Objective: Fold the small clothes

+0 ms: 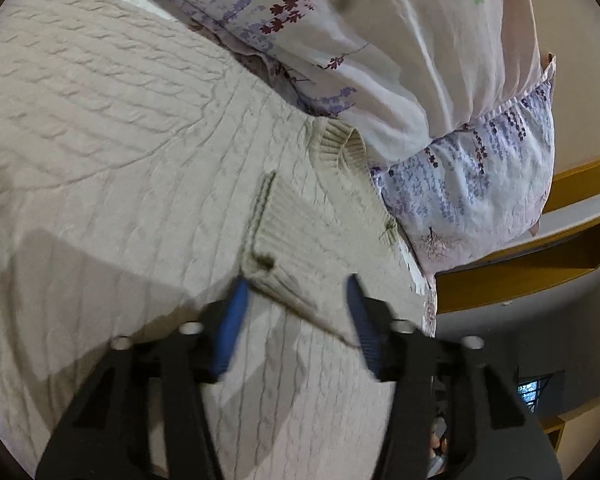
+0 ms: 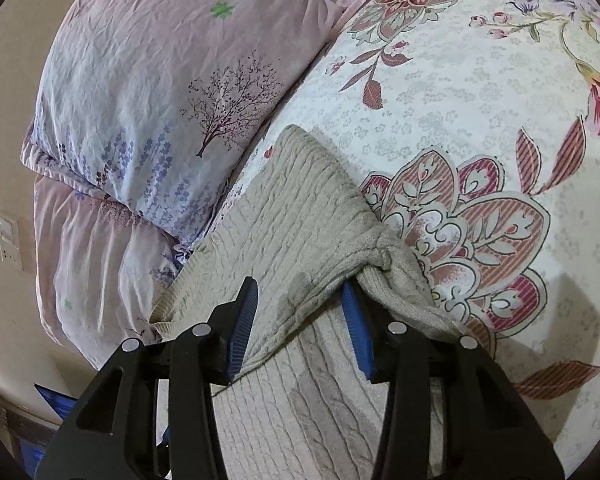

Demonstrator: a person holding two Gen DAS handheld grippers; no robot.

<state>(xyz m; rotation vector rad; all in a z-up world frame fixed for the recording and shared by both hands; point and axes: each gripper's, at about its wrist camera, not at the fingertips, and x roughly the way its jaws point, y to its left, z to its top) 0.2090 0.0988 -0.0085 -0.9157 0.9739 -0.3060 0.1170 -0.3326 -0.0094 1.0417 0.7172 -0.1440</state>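
A cream cable-knit sweater [image 1: 112, 128] lies spread on a bed. In the left wrist view its ribbed neck [image 1: 340, 148] is near the pillows and a ribbed cuff [image 1: 288, 248] lies folded over the body. My left gripper [image 1: 298, 284] is open, its blue pads on either side of that cuff's end, just above it. In the right wrist view a folded part of the sweater [image 2: 292, 220] lies on the bedsheet. My right gripper [image 2: 300, 288] is open over it, with knit fabric bunched against the right pad [image 2: 356, 328].
Lilac floral pillows [image 1: 380, 60] lie just beyond the sweater, also in the right wrist view [image 2: 160, 92]. A white sheet with red flowers [image 2: 480, 120] covers the bed to the right. Yellow wooden shelves [image 1: 540, 256] and a wall stand past the bed edge.
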